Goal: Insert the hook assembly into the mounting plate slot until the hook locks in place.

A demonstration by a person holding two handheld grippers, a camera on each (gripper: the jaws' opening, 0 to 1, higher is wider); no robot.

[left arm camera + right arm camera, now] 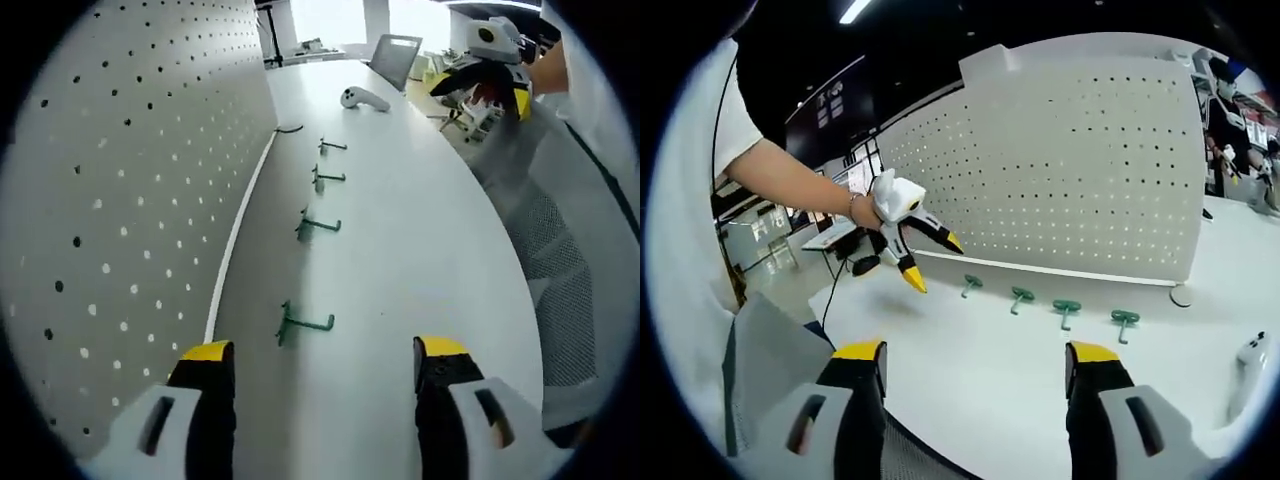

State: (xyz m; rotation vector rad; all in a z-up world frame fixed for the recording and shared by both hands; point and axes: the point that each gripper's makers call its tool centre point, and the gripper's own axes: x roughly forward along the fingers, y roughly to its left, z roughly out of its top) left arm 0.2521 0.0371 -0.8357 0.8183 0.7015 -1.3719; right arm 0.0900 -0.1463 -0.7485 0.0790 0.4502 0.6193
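Observation:
Several green hooks lie in a row on the white table (pixel 420 250), the nearest hook (pixel 305 323) just ahead of my left gripper (pixel 323 350), whose jaws stand open and empty. The white pegboard mounting plate (pixel 120 180) stands upright along the left. In the right gripper view the hooks (pixel 1067 310) lie in a line before the pegboard (pixel 1070 170). My right gripper (pixel 976 352) is open and holds nothing. The left gripper (pixel 935 262), held by a hand, hovers open above the table, left of the hooks. The right gripper (pixel 490 88) shows at the far table edge.
A white controller (pixel 365 98) and a grey laptop (pixel 397 58) lie at the table's far end, with a thin black cable (pixel 288 128) by the pegboard base. The controller (pixel 1248 365) also sits at the right. A person (pixel 1225 110) stands beyond the pegboard.

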